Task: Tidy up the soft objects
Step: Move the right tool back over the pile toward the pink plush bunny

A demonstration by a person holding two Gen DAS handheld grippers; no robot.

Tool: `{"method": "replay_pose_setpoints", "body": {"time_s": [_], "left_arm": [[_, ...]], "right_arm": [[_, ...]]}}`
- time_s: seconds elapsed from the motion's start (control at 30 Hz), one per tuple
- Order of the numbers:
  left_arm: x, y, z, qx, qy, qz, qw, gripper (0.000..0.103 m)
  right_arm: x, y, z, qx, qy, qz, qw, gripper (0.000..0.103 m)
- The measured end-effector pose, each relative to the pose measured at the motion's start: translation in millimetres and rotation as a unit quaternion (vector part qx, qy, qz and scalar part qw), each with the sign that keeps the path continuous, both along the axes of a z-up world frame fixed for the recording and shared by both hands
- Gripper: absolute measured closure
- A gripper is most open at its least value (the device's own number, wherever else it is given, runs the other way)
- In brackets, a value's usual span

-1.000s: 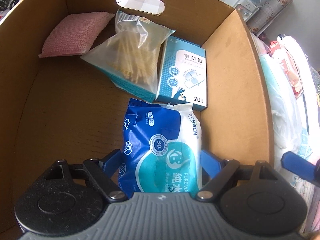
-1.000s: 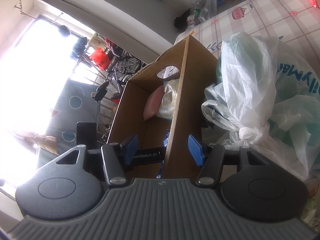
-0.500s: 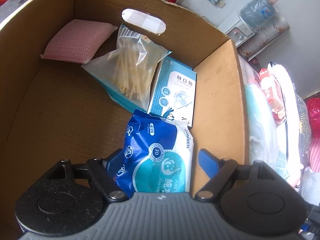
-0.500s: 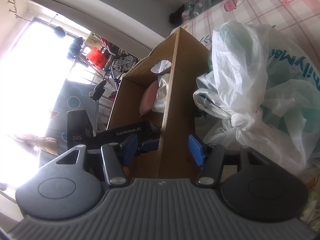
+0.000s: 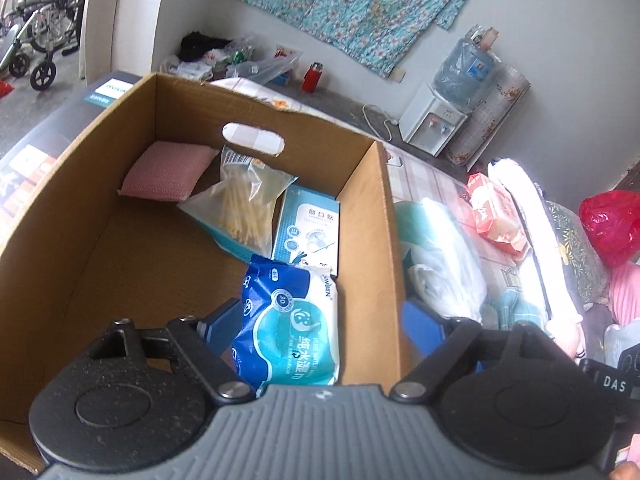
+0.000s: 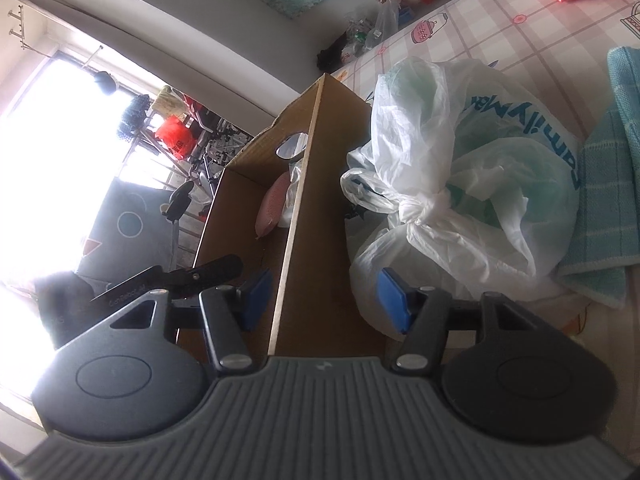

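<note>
My left gripper [image 5: 320, 320], jaws opening, straddles the wipes pack [image 5: 290, 320] and box [image 5: 394, 240] wall; my right gripper [image 6: 324, 300] stands half-open astride that wall.

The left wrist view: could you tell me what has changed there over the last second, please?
The left gripper has pulled up and back from the cardboard box, jaws opening, leaving the wet wipes pack inside. The pink sponge, cotton swabs and plaster box stayed put.

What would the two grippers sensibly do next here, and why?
Probably the right gripper, open astride the cardboard box wall, swings over to the knotted white plastic bag beside it. The wet wipes pack already lies in the box, and the left gripper is opening, empty.
</note>
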State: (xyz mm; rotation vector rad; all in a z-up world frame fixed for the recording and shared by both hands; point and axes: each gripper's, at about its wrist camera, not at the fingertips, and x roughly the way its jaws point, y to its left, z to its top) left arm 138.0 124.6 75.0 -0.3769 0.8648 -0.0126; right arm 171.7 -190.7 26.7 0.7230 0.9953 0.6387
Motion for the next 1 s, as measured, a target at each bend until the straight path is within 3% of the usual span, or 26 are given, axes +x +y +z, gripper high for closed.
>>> {"method": "replay_pose_setpoints", "body": {"time_s": [0.37, 0.7, 1.0], "left_arm": [[-24.6, -57.1, 26.0, 0.030, -0.075, -0.044, 0.9958, 0.014], [-26.3, -130.1, 14.8, 0.029, -0.081, -0.113, 0.9898, 0.014], [-18.6, -197.5, 4.2, 0.049, -0.095, -0.163, 0.9807, 0.014]], "right_arm": [[-25.9, -42.2, 10.0, 0.018, -0.023, -0.045, 0.999, 0.040], [-50.2, -98.0, 32.1, 0.024, -0.058, -0.097, 0.993, 0.037], [-63.4, -160.4, 39.9, -0.005, -0.074, -0.136, 0.988, 0.037]]}}
